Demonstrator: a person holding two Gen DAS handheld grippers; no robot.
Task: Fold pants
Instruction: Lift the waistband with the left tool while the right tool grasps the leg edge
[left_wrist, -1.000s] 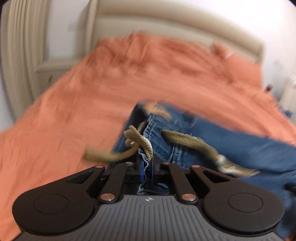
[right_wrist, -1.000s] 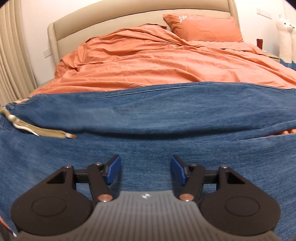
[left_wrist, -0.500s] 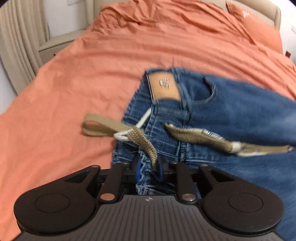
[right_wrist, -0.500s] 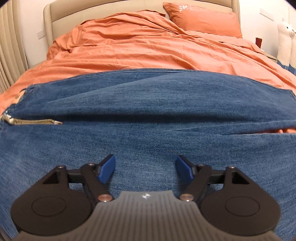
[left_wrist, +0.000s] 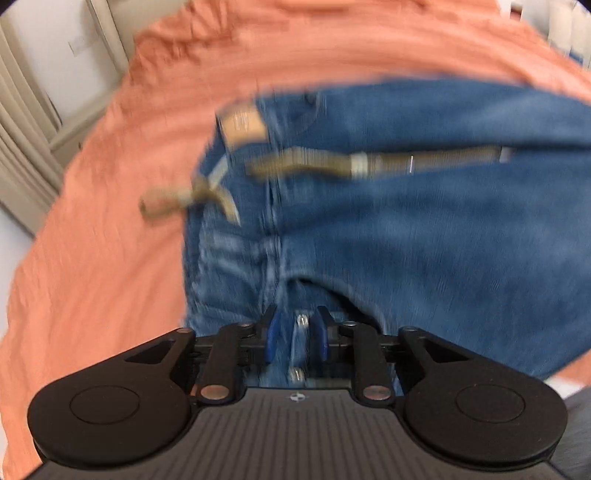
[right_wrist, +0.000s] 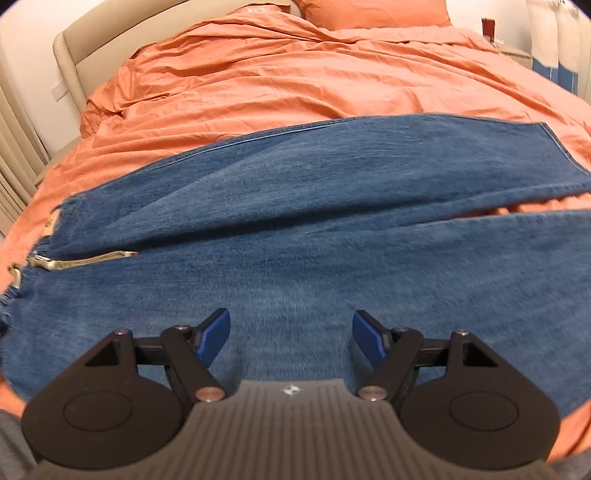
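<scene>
Your jeans lie spread across the orange duvet on the bed, waistband toward the left and the two legs running off to the right, the farther leg ending in a hem near the right side and parting from the nearer one in a narrow gap of orange. A khaki belt trails across the denim just below the tan leather patch on the waistband, with its other end hanging off the left edge of the pants. Your left tool is clenched on a fold of the jeans at the waistband, though that view is blurred. Your right tool is released, blue pads wide apart above the nearer leg. A beige headboard stands beyond the duvet.
</scene>
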